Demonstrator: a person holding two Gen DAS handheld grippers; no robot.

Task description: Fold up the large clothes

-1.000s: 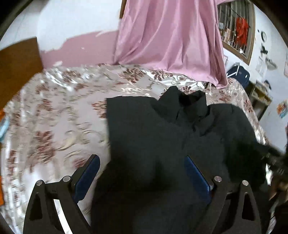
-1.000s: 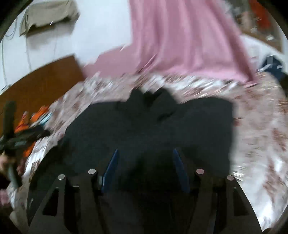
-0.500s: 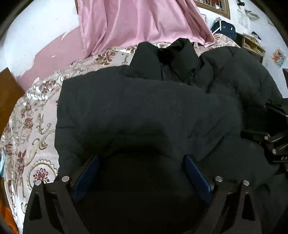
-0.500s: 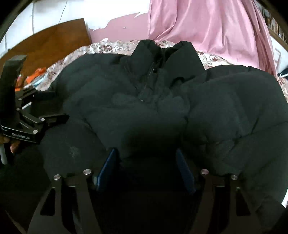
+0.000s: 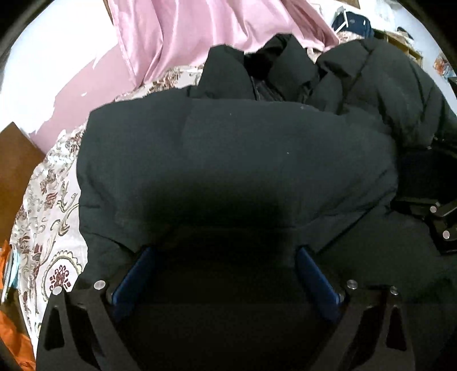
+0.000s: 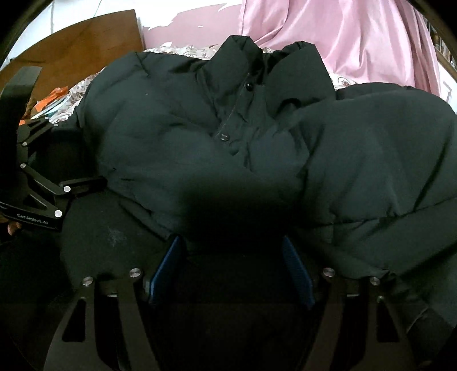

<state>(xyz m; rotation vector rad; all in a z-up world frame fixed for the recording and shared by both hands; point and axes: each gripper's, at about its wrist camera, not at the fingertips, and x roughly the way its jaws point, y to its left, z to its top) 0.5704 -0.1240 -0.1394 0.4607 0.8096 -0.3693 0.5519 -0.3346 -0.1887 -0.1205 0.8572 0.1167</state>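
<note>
A black puffer jacket (image 5: 242, 148) lies on the floral bedspread (image 5: 48, 217), collar at the far end, both sides folded in over the middle. In the right wrist view the jacket (image 6: 177, 137) shows its collar and snap buttons. My left gripper (image 5: 225, 251) is open, its blue pads wide apart and pressed down into the jacket's near fold. My right gripper (image 6: 232, 242) is open too, pads apart over the jacket's near edge. The left gripper also shows in the right wrist view (image 6: 42, 197), low at the jacket's left side.
A pink curtain (image 5: 205, 31) hangs behind the bed. A brown wooden headboard (image 6: 80, 54) stands at the left. Orange items (image 5: 11, 336) lie at the bed's left edge. A dark blue bag (image 5: 352, 22) sits at the far right.
Both grippers have come down and closer onto the jacket, which now fills both views. The jaws stay open.
</note>
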